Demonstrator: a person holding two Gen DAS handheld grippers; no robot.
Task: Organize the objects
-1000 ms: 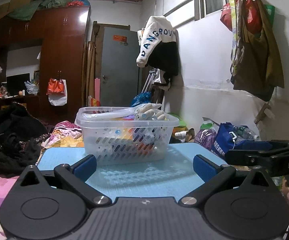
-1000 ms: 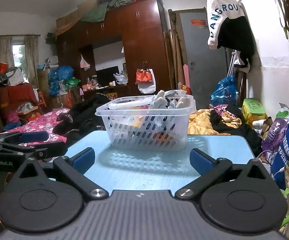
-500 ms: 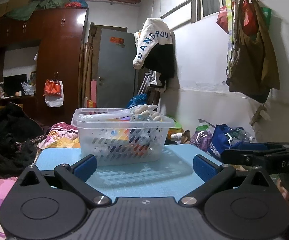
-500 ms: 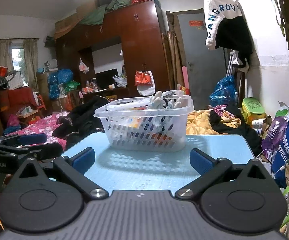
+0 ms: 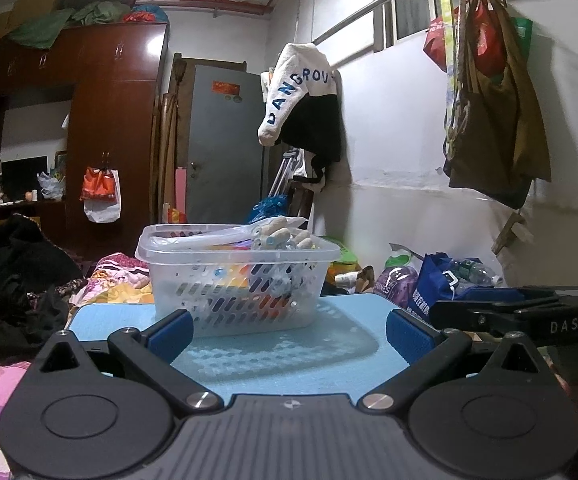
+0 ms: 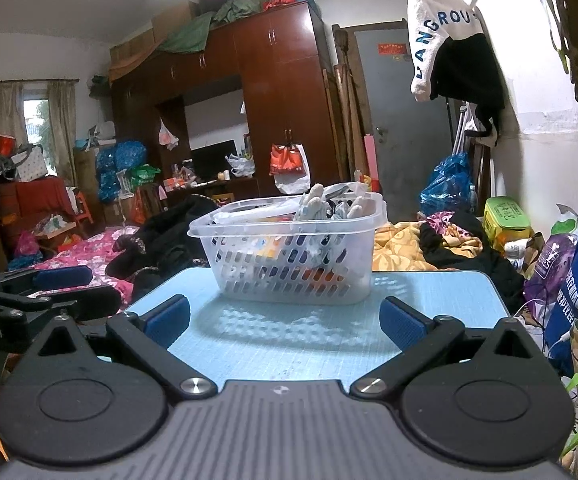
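Basket (image 5: 235, 280) stands dead ahead of both claws on the tabletop (image 5: 289, 344), long axis crosswise. Left claw (image 5: 289, 334) and right claw (image 6: 285, 322) spread wide, empty (neither clearly nearer).

basket (image 5: 245, 280) | clear perforated plastic, upright | w/ gloves (image 5: 277, 236) + mixed items | on blue table (image 5: 273, 356)

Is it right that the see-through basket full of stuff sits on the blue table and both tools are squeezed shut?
Not quite. The basket does sit on the blue table, full of stuff, but the left tool and right tool are both wide open, holding nothing. Each wrist view shows it.
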